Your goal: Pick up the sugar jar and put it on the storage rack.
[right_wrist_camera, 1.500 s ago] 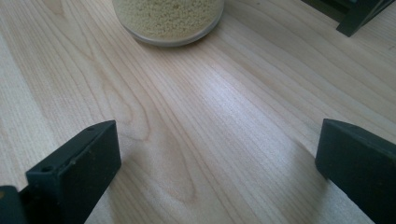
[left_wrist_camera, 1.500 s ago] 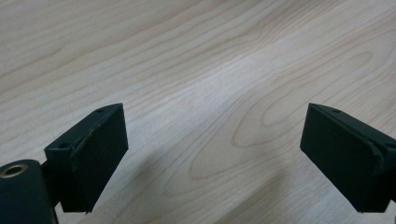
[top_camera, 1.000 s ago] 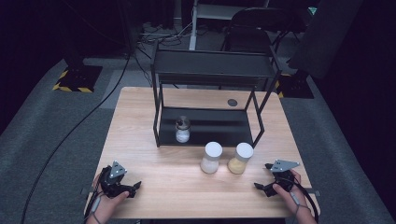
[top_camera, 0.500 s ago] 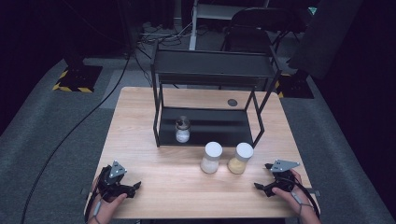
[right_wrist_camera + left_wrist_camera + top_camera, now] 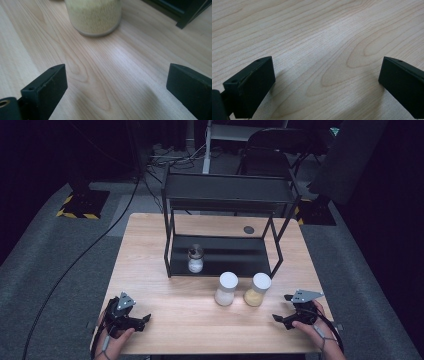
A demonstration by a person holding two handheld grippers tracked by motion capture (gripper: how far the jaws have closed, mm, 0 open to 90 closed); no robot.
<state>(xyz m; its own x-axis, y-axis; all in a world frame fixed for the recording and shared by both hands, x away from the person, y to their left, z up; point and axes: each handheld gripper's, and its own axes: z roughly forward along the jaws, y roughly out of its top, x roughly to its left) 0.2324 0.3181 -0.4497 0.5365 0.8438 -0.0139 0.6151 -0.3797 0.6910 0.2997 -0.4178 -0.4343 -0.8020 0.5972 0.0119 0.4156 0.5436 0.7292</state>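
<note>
Two white-lidded jars stand on the wooden table (image 5: 150,250), one with white grains (image 5: 226,289) and one with yellow grains (image 5: 257,290). A small silver-lidded jar (image 5: 195,259) sits on the lower level of the black shelf rack (image 5: 227,195). My left gripper (image 5: 144,321) rests open near the front left edge, with bare wood between its jaws (image 5: 327,65). My right gripper (image 5: 280,308) is open at the front right and points at the yellow jar (image 5: 93,15), a short way off. Its jaws have just been closing a little with nothing between them (image 5: 116,72).
A small dark round disc (image 5: 248,229) lies on the table behind the rack's right side. A rack leg (image 5: 190,15) stands just right of the yellow jar. Grey carpet, cables and a chair lie beyond the table.
</note>
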